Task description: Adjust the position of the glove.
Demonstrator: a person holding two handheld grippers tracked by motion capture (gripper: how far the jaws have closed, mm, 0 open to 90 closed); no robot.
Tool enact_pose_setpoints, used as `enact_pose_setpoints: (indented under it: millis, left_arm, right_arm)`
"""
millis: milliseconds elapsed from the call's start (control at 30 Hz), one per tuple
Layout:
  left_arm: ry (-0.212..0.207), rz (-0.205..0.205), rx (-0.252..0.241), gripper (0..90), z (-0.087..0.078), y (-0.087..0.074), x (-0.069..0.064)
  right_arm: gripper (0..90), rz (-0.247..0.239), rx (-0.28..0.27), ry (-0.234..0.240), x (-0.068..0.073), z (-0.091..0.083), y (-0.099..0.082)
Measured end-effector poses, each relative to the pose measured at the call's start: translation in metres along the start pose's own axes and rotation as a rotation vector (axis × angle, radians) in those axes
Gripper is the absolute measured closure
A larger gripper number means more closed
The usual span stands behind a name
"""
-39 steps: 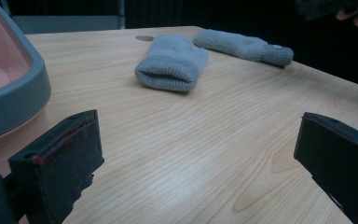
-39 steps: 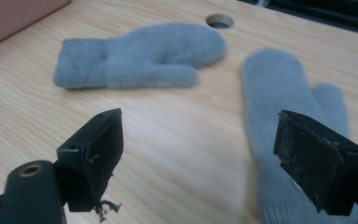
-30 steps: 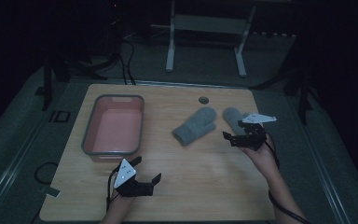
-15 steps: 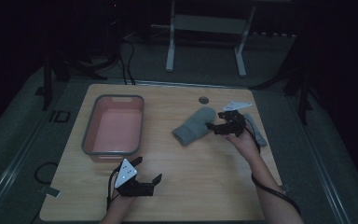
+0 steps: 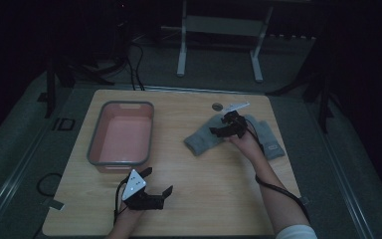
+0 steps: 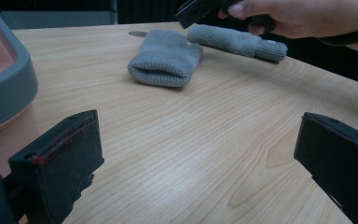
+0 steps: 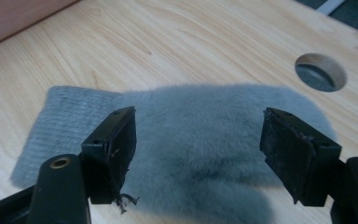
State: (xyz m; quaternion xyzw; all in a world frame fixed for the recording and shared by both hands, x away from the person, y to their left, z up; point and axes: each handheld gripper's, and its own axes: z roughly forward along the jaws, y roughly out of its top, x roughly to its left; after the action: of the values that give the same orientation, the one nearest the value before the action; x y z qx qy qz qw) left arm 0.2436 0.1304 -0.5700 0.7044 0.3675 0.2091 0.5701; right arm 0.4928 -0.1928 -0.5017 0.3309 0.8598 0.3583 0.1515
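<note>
Two grey knitted gloves lie at the table's right. My right gripper (image 5: 220, 126) hovers over the left glove (image 5: 199, 141), beside the right glove (image 5: 271, 139). In the right gripper view the jaws of this gripper (image 7: 203, 140) stand wide over the fluffy glove (image 7: 205, 116); they have just been closing a little, and the pads do not press it. My left gripper (image 5: 157, 181) rests open near the front edge, with nothing between its jaws (image 6: 200, 149). From there both gloves (image 6: 165, 58) (image 6: 237, 41) lie far ahead, under the right hand (image 6: 303, 16).
A pink tub with a grey rim (image 5: 95, 144) stands at the left of the wooden table (image 5: 204, 184); its corner (image 6: 4, 88) is close beside my left gripper. A round cable hole (image 5: 217, 106) sits just behind the gloves. Cables and a metal stand lie on the floor beyond.
My right gripper has moved left and slightly down, from beside the right glove to over the left glove. The left gripper has stayed where it was.
</note>
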Motion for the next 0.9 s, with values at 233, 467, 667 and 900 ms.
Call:
enact_pose_setpoints:
  millis: [233,467,667,900]
  left_arm:
    - [-0.005,0.003,0.003,1.3,0.0,0.0,-0.001]
    - [-0.006,0.001,-0.001,1.3,0.0,0.0,-0.001]
    - [-0.008,0.006,0.002,1.3,0.0,0.0,-0.001]
    - [-0.011,-0.02,-0.011,1.3,-0.001,0.0,0.0]
  right_arm:
    - [26.7,0.016,0.036,-0.021,-0.002,0.025,0.002]
    - [34.3,0.006,0.098,-0.052,0.002,0.046,-0.009]
    - [67.2,-0.013,0.101,-0.054,0.0,0.043,-0.009]
    - [82.8,-0.03,0.128,0.044,0.002,0.03,-0.002]
